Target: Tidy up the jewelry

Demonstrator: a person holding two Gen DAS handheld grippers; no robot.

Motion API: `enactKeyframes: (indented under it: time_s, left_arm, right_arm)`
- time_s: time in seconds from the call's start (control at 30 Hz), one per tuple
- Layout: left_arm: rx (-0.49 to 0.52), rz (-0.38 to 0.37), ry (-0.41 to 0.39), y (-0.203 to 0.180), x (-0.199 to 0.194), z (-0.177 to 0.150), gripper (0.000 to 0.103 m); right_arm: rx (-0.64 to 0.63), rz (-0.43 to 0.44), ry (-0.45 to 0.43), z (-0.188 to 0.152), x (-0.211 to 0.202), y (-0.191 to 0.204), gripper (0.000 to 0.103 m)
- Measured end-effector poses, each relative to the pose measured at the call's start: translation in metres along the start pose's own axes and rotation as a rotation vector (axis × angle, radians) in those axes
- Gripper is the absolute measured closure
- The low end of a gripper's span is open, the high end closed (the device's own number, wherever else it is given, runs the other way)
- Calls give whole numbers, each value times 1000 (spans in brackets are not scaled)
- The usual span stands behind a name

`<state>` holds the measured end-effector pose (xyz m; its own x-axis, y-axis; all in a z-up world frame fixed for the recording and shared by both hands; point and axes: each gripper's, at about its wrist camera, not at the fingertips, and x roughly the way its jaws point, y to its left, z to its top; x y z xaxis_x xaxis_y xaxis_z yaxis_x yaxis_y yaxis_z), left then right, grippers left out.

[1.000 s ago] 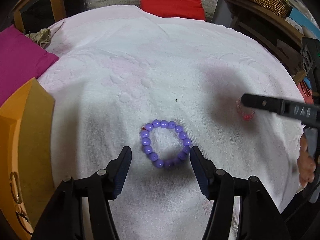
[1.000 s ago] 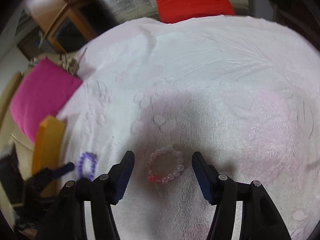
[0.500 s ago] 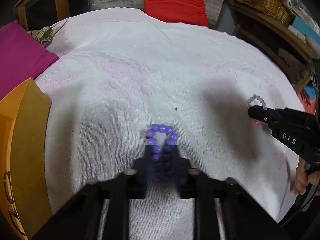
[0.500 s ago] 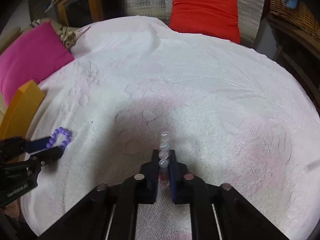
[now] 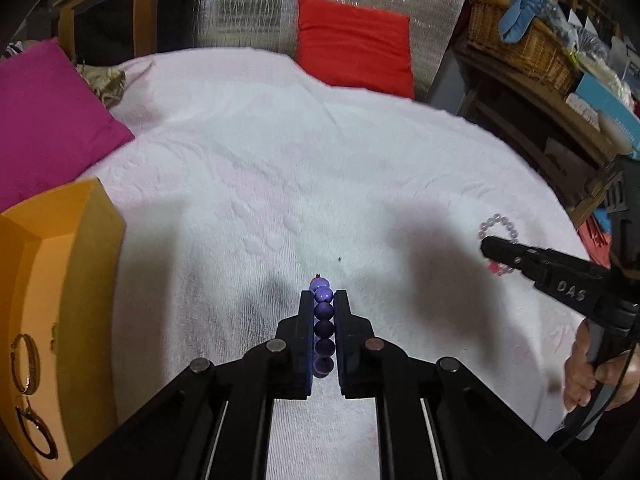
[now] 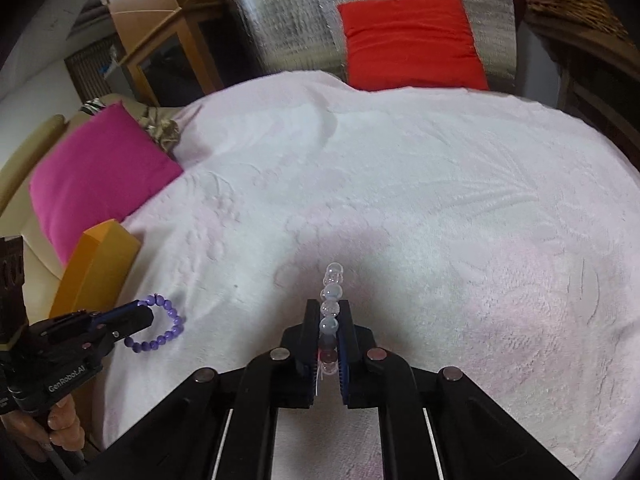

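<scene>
Bracelets that lay flat on the towel [image 5: 280, 168] a second ago, between spread jaws, are now both lifted. The left gripper [image 5: 323, 300] is pinched on the purple bracelet [image 5: 323, 316], the right gripper [image 6: 329, 312] on the clear bracelet [image 6: 330, 300], each held edge-on above the cloth. Both pickups look done, so carrying them to the orange box [image 5: 60, 280] at left, where rings already lie, seems next.

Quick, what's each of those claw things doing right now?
Left gripper: shut on the purple bead bracelet.
Right gripper: shut on the clear bead bracelet.
</scene>
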<state>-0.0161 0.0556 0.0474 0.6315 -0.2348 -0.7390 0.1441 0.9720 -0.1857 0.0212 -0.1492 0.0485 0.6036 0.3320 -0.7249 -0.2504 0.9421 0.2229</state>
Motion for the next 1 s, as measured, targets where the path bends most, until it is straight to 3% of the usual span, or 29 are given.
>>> enactKeyframes:
  time_s: [0.13,0.3,0.53,0.77,1.0]
  left_arm:
    - [-5,2,-55,-4,-27,-4,94]
    - [-30,72,-112,-3,-61,-12,94]
    - [-88,150,-233,18,-142,-27,94]
    - [-131,255,-310,63,-218,-47,94]
    - [-174,401,-292,126,-248,-69,94]
  right_arm:
    - [-27,37,-25,0,-8,14,94]
    - [-75,90,-55,2,-25,45,94]
    - [-151,213,-122,2,-55,94,94]
    - [-194,328,-89,-12,-59,154,94]
    - [-302,463,-19,-36,-60,235,94]
